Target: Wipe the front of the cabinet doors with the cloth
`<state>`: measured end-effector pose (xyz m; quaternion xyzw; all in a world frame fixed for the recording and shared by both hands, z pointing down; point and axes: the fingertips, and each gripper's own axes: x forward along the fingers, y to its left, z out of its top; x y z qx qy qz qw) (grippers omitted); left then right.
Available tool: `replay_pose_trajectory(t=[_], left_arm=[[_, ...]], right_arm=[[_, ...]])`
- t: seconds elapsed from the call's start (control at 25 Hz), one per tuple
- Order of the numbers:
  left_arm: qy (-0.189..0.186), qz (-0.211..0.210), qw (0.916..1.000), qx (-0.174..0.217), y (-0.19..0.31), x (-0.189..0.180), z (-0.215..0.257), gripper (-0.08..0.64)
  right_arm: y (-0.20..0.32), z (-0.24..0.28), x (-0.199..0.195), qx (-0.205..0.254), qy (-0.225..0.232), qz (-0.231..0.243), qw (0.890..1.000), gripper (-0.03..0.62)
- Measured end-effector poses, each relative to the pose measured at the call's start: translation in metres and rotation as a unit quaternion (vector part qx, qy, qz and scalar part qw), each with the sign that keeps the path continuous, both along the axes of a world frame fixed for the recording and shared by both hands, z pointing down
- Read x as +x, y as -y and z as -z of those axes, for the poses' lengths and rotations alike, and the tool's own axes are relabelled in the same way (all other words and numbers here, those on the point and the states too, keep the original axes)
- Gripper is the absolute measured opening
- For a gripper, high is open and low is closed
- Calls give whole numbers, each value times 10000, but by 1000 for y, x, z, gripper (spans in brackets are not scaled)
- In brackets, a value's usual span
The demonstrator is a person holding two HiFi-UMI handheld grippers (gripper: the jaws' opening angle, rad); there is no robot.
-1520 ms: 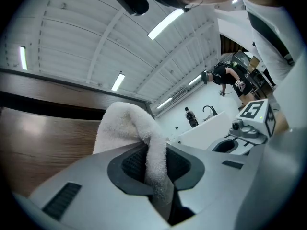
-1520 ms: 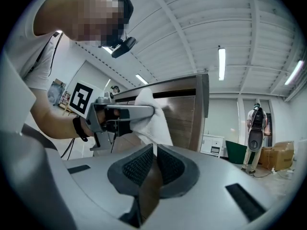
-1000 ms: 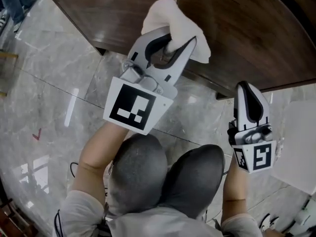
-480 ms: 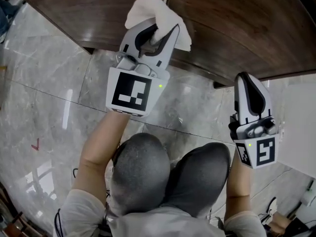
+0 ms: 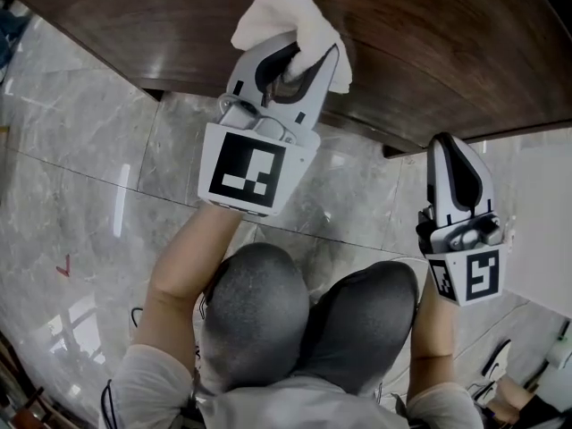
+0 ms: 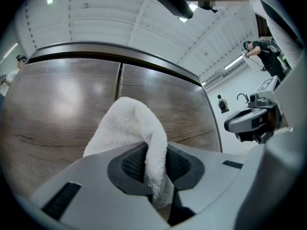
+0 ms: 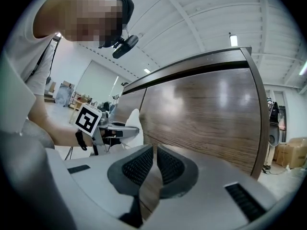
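A white terry cloth (image 5: pixel 290 18) is bunched against the dark wood cabinet doors (image 5: pixel 420 43), right at the seam between two doors. My left gripper (image 5: pixel 300 59) is shut on the cloth (image 6: pixel 132 128), whose tail hangs down between the black pads. The door fronts (image 6: pixel 62 104) fill the left gripper view behind the cloth. My right gripper (image 5: pixel 456 172) hangs lower at the right, jaws shut with nothing held, short of the cabinet's lower right corner. In the right gripper view the right gripper (image 7: pixel 154 164) faces the door (image 7: pixel 206 109), with the left gripper (image 7: pixel 117 127) and cloth (image 7: pixel 136 128) off to its left.
Grey marble floor tiles (image 5: pixel 80 177) lie below the cabinet. The person's knees (image 5: pixel 304 320) sit at the bottom middle. A pale surface (image 5: pixel 545 231) lies at the right edge. Distant people and equipment (image 6: pixel 259 56) stand in a hall beyond the cabinet.
The left gripper and cloth slid left and up along the doors, then edged slightly back right. The right gripper stayed almost still.
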<state>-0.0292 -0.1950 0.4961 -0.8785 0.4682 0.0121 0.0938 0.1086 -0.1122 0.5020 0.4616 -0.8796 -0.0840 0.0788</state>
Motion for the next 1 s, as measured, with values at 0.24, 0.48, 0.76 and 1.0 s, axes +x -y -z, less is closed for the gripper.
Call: replay_pose_trajectory(t=[0.24, 0.48, 0.76, 1.0], left_arm=[[212, -318, 9993, 56, -8, 36, -1, 78], [466, -519, 9975, 138, -13, 69, 4, 78], [742, -931, 9925, 263, -25, 122, 7, 78], [797, -966, 9918, 245, -24, 146, 7, 78]], right_arm=[[-2, 3, 10, 65, 0, 49, 10000, 49], [-5, 3, 36, 98, 120, -72, 9999, 49], [-9, 1, 66, 115, 216, -193, 9995, 49], [-7, 1, 95, 155, 339, -285, 9989, 49]])
